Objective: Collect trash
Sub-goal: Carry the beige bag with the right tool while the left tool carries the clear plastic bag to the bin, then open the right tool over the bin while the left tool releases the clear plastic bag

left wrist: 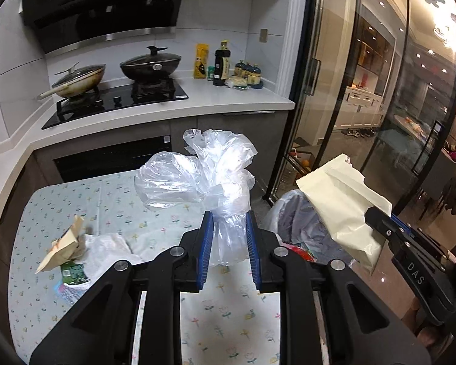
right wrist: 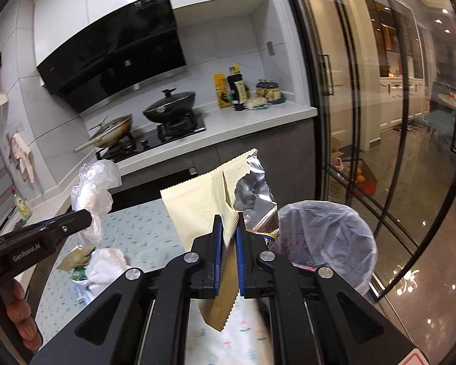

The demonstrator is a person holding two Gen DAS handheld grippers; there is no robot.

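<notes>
My left gripper (left wrist: pixel 228 222) is shut on a crumpled clear plastic bag (left wrist: pixel 197 170) and holds it above the floral table (left wrist: pixel 112 200). It also shows in the right wrist view (right wrist: pixel 91 194). My right gripper (right wrist: pixel 229 222) is shut on a torn cream foil snack packet (right wrist: pixel 197 203), held beside the bin; it shows in the left wrist view (left wrist: pixel 337 200). A trash bin with a pale liner (right wrist: pixel 328 237) stands past the table's right edge. More trash lies on the table's left: a paper wrapper (left wrist: pixel 63 243), white tissue (left wrist: pixel 106 246) and a green packet (left wrist: pixel 73 273).
A counter with a gas hob (left wrist: pixel 118 100), two lidded pans and sauce bottles (left wrist: pixel 222 64) runs behind the table. Glass sliding doors (left wrist: pixel 364 91) stand on the right.
</notes>
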